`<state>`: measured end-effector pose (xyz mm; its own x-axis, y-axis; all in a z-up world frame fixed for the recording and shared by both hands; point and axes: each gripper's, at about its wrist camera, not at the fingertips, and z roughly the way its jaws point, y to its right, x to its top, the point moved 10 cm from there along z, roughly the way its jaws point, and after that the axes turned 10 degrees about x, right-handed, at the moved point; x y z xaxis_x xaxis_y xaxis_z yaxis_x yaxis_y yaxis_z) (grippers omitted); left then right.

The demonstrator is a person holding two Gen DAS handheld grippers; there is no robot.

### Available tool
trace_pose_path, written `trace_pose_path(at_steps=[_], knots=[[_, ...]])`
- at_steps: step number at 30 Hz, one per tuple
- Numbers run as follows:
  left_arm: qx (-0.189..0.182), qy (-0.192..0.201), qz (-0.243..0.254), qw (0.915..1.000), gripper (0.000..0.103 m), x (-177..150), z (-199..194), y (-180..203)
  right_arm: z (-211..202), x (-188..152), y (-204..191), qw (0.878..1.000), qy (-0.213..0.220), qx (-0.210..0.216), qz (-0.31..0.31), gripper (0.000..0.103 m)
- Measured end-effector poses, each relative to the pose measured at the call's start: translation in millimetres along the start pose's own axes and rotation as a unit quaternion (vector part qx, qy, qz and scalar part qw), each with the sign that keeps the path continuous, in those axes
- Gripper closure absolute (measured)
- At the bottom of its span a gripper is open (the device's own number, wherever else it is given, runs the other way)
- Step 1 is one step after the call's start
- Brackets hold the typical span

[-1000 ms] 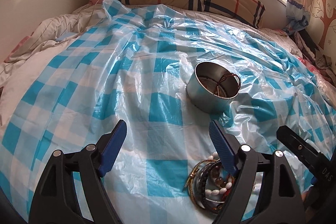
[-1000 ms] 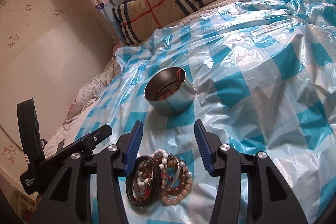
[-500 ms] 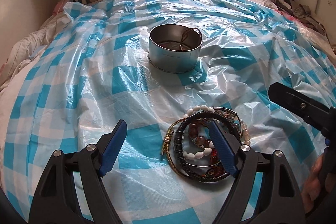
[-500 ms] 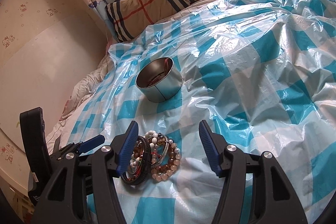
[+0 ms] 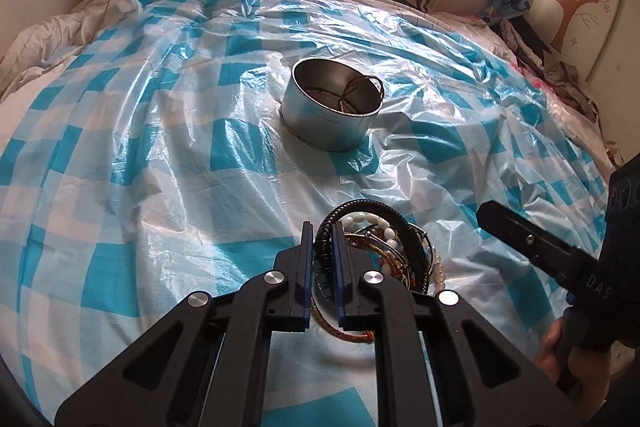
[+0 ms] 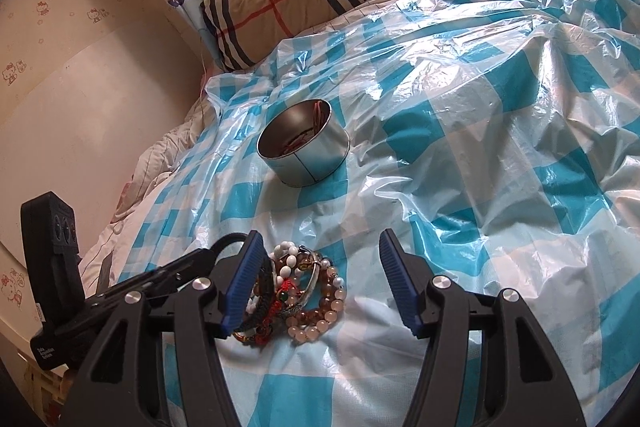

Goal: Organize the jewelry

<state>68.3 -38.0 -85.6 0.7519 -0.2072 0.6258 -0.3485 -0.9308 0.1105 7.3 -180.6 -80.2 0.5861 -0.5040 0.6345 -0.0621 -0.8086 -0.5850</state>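
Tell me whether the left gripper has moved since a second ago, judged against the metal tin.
Yes. The left gripper has swung toward the bracelet pile in front of the metal tin, and its jaws have just closed on the black braided bracelet.

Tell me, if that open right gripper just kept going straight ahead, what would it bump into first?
Probably the plastic sheet on the bed, just beyond the bracelet pile; the right gripper aims downward, and the tin sits farther back, left of centre.

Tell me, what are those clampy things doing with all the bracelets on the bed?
A person is tidying jewelry with two hand-held grippers. The left gripper has just closed its jaws on a black braided bracelet at the edge of the bracelet pile on the blue checked plastic sheet. The right gripper waits over the pile, jaws open. The metal tin beyond already holds a few pieces.
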Motion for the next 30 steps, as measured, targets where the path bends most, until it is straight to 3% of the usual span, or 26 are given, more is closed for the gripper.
trace_pose_path(at_steps=[7, 12, 17, 22, 30], knots=[[0.021, 0.035, -0.095, 0.9947, 0.095, 9.8, -19.4, -45.3, 16.4, -15.3, -38.3, 0.995, -0.043, 0.011, -0.093, 0.044], [0.034, 0.024, -0.098, 0.9943, 0.095, 6.8, -13.2, -50.7, 42.2, -34.7, -53.2, 0.986, -0.093, 0.015, -0.136, 0.062], [0.04, 0.01, -0.1, 0.9941, 0.095, 2.1, -7.0, -53.6, 62.8, -45.3, -43.7, 0.983, -0.13, -0.002, -0.13, 0.075], [0.043, -0.017, -0.105, 0.9934, 0.095, -5.4, 4.3, -55.9, 59.7, -42.4, -38.6, 0.985, -0.122, -0.003, -0.12, 0.094], [0.065, -0.057, -0.102, 0.9911, 0.094, -17.2, 20.7, -58.3, 39.5, -28.5, -47.6, 0.99, -0.076, 0.015, -0.118, 0.095]])
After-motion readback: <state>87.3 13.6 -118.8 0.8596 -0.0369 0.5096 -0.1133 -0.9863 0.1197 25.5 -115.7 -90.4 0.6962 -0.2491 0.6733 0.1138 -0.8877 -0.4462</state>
